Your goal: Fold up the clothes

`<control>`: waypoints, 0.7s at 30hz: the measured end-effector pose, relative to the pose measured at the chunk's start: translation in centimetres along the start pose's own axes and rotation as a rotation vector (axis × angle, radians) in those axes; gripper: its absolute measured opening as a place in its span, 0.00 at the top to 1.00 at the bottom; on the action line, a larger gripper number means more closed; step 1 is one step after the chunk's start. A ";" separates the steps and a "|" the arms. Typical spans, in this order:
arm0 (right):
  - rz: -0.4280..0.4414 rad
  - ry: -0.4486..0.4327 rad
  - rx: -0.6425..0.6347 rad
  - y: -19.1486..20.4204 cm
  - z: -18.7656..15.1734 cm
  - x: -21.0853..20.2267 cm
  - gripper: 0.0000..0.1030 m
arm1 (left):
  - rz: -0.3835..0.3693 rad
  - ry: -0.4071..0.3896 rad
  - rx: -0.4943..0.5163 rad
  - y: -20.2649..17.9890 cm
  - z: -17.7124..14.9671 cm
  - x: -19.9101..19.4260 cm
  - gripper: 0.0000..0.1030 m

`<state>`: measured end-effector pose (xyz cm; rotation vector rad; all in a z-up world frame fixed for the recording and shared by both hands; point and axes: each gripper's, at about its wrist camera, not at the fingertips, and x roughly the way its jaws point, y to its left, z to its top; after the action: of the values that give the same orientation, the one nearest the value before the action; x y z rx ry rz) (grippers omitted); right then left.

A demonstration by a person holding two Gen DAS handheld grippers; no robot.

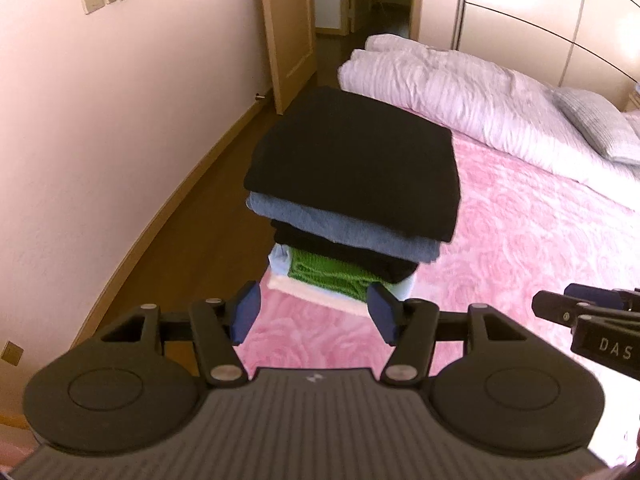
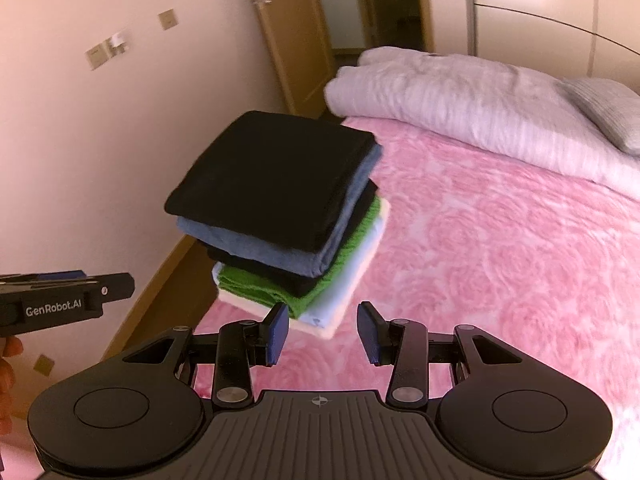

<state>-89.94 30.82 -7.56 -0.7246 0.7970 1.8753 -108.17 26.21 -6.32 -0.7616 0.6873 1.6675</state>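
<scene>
A stack of folded clothes stands at the left edge of the bed, with a black piece on top, then blue, black, green, pale blue and cream layers; it also shows in the right wrist view. My left gripper is open and empty, just in front of the stack's base. My right gripper is open and empty, just short of the stack's near corner. The right gripper shows at the right edge of the left wrist view, and the left gripper shows at the left of the right wrist view.
The pink rose-patterned bedspread covers the bed. A rolled pale pink duvet and a grey pillow lie along the far side. A wooden floor strip, a pink wall and an open door are at left.
</scene>
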 end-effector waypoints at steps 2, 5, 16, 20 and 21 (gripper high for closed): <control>-0.021 0.005 0.016 0.6 -0.9 -0.6 0.59 | -0.013 -0.006 0.022 0.1 -0.8 -0.8 0.46; -0.038 0.021 0.028 2.3 -2.7 -1.9 0.59 | -0.038 -0.011 0.047 0.7 -2.3 -2.3 0.46; -0.120 0.057 0.012 8.5 -8.7 -3.2 0.59 | -0.074 -0.003 0.073 4.8 -8.5 -5.3 0.46; -0.115 0.064 0.009 10.0 -9.8 -3.3 0.59 | -0.069 -0.004 0.044 5.9 -9.9 -6.2 0.46; -0.115 0.064 0.009 10.3 -10.1 -3.4 0.59 | -0.071 -0.002 0.040 6.2 -10.2 -6.3 0.46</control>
<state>-96.52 17.68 -8.90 -0.8117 0.7868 1.7524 -111.80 13.29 -7.38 -0.7472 0.6832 1.5857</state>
